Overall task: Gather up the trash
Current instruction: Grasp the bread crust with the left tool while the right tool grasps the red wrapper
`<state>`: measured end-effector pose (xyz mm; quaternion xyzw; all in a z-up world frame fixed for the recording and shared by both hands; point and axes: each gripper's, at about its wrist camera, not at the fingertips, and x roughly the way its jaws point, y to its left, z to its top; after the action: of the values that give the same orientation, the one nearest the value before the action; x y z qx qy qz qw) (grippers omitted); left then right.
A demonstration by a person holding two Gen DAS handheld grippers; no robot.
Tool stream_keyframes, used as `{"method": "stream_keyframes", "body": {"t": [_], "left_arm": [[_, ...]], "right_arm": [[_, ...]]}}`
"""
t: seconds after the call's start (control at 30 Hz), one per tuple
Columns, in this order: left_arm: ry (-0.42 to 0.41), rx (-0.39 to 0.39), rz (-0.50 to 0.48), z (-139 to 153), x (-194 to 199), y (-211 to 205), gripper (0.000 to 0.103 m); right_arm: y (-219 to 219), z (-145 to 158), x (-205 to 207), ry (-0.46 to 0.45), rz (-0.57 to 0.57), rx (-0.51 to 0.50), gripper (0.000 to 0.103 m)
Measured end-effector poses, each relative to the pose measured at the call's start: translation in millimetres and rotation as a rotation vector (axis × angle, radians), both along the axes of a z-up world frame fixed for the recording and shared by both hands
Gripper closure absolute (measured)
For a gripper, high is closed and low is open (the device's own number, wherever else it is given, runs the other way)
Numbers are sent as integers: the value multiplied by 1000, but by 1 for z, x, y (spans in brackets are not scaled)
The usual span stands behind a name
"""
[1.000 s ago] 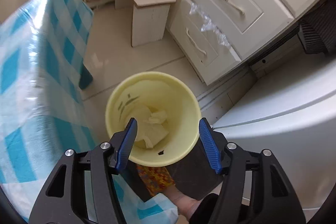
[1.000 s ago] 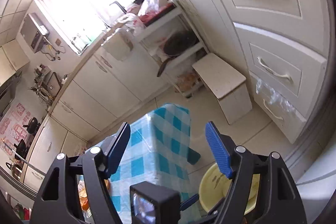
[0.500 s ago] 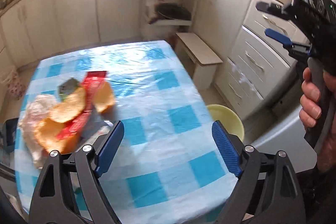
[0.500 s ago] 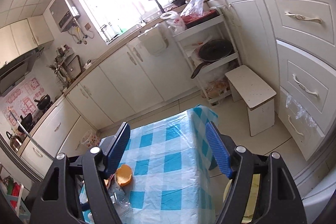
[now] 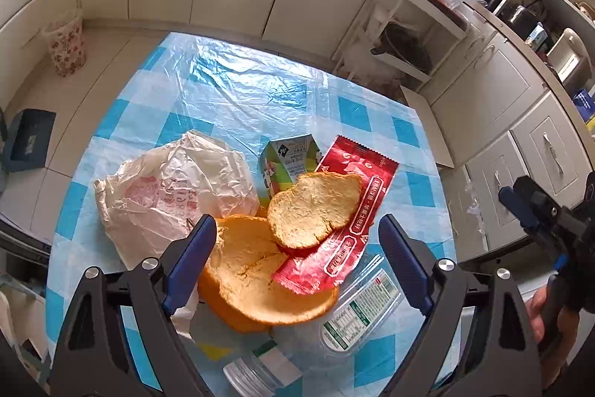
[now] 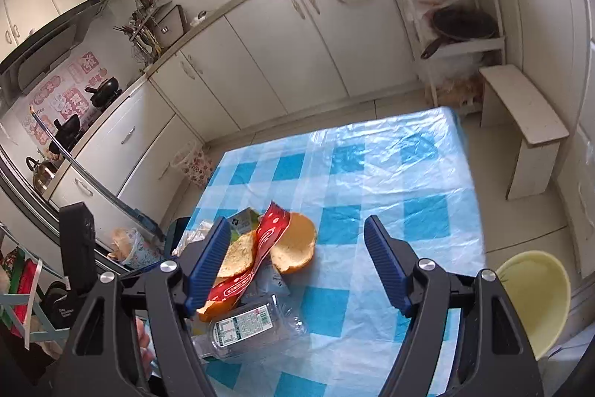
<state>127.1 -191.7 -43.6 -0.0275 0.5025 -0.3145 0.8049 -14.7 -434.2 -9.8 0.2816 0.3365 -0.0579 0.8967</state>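
On the near-left part of the blue-and-white checked, plastic-covered tabletop (image 5: 238,88) sits the whole trash pile: two orange citrus peel halves (image 5: 260,270), a red foil snack wrapper (image 5: 346,211) draped across them, a small green-and-white drink carton (image 5: 290,159) just behind, a crumpled white plastic bag with red print (image 5: 174,192) to the left, and a flattened clear plastic bottle with a white label (image 5: 357,311) nearest the camera.

Left gripper (image 5: 297,263) hangs right over the peels, fingers (image 5: 189,255) wide apart, nothing held. Right gripper (image 6: 297,263) hangs above the tabletop right of the pile, fingers also spread and empty. Pale yellow plastic bin (image 6: 531,300) stands on the floor off the tabletop's near-right corner.

Handling, my read:
- Peels: light, semi-stiff, curved, probably pith side up. Pinch across a rim; flat faces likely slip.
- Wrapper: near weightless, slick, floppy. It overlaps the peels, so it may come along or slide off; take it at an end.
- Bag: soft and bulky; grab a raised fold.
- Carton: light, crushes easily; hold across its flat sides.
- Bottle: slippery and springy; grip the neck. The cap end is partly behind the left gripper, so can't tell if it's capped.

Top peel half is the easiest first pick.
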Motion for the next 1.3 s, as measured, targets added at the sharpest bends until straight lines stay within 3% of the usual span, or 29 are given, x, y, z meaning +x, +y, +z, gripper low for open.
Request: {"method": "stream_keyframes", "body": {"t": [0.23,0.43,0.47,0.63,0.7,0.73,0.8,0.87,0.97,1.17,1.3], "left_arm": [[113,-36,-24,-26,16,-12,33],[145,-28,-10,-37,27,-17,49],[147,-25,-11,-38,27,-17,52],[154,-21,-25,-38,28,-19,85],[148,-30,-23,-34,27,-16,89],[143,-37,-23,-32,27,-14,91],[134,-56,-21,-26,27,-9,92],[127,-78,-20,-20,27,-3,92],[127,-98,-17,-16,29,3,92],[183,-69,-59,-33,24,-6,91],[217,-74,-59,-42,22,-11,74]], "right_arm": [[-2,-43,26,57,9,241,31],[-5,-71,44,68,-15,412,32],[-5,-73,46,68,-12,423,32],[4,-76,58,80,14,445,38],[7,-77,61,80,24,442,45],[7,-78,63,83,27,446,53],[9,-81,65,83,34,470,59],[11,-83,68,84,43,479,76],[12,-81,69,76,55,473,89],[14,-78,67,66,67,459,91],[14,-81,68,70,69,470,91]]}}
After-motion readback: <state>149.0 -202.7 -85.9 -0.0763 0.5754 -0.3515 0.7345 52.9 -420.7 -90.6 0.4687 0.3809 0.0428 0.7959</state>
